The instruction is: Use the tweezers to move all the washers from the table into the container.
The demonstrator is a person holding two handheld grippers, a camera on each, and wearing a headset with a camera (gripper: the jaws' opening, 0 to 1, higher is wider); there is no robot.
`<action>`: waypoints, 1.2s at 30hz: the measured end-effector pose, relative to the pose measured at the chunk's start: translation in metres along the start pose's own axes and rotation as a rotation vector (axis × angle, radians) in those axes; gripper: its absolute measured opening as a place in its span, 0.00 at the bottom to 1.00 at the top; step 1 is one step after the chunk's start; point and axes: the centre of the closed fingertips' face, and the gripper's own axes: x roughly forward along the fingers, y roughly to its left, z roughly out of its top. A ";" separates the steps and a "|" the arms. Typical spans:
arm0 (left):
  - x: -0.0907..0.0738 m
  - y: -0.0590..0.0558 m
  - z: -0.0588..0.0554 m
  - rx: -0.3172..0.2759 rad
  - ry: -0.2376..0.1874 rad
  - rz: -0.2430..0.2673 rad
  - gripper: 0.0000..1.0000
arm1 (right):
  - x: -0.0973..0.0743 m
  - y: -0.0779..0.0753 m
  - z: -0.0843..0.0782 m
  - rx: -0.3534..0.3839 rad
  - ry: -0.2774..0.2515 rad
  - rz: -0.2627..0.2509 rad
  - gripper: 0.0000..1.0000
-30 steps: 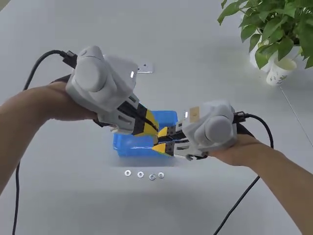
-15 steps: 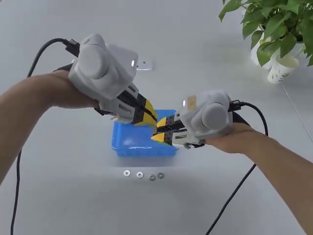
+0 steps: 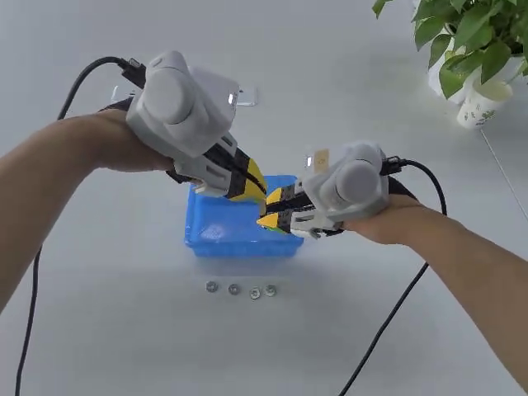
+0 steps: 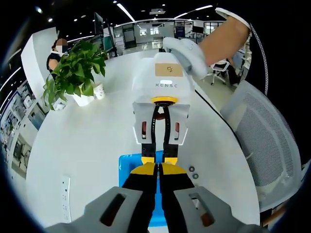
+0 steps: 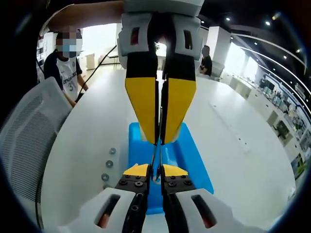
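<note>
Tweezers (image 5: 157,150): clamped by left gripper (image 3: 252,188) and right gripper (image 3: 268,219) over blue container (image 3: 202,241); four washers (image 3: 241,289) lie on table (image 3: 99,330) just beside it; advise settling one firm grip before descending.

Beyond the right gripper (image 3: 268,211), a green leafy plant in a white pot (image 3: 467,40) is sitting on the wide white tabletop (image 3: 346,99); long ceiling strip lights (image 4: 125,12) are glowing overhead.

Blue container (image 3: 216,245), silvery washers (image 3: 233,289), white table (image 3: 99,313); tweezers (image 5: 156,162) seemingly dark.
</note>
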 end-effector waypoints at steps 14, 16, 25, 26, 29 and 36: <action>0.016 0.008 -0.012 -0.013 0.005 -0.017 0.04 | 0.012 -0.006 -0.018 0.018 0.021 0.021 0.10; 0.018 0.008 -0.014 -0.014 0.007 -0.021 0.04 | 0.013 -0.005 -0.020 0.017 0.027 0.027 0.10; 0.024 0.008 -0.018 -0.019 0.012 -0.033 0.04 | 0.015 -0.004 -0.027 0.014 0.045 0.035 0.10; 0.024 0.008 -0.018 -0.020 0.013 -0.033 0.04 | 0.015 -0.004 -0.028 0.016 0.048 0.036 0.10; 0.025 0.008 -0.018 -0.021 0.012 -0.034 0.04 | 0.015 -0.004 -0.028 0.015 0.049 0.037 0.10; 0.025 0.006 -0.016 -0.017 0.013 -0.038 0.04 | 0.013 -0.002 -0.028 0.010 0.054 0.037 0.11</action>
